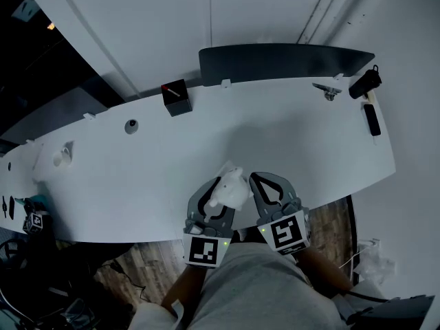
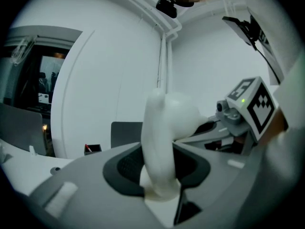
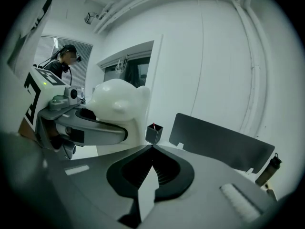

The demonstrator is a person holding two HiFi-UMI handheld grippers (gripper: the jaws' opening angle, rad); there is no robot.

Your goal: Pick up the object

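One white figurine (image 1: 232, 186) is clamped upright between the left gripper's (image 1: 213, 201) jaws over the table's (image 1: 289, 136) near edge, seemingly already picked up. At its three o'clock the right gripper (image 1: 269, 188) is clenched empty, likely idle. A black box (image 1: 177, 97) stands toward eleven.

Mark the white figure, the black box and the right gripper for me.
white figure (image 1: 232, 188), head view, on its rounded body.
black box (image 1: 180, 106), head view, on its near side wall.
right gripper (image 3: 152, 147), right gripper view, where its shut tips meet.
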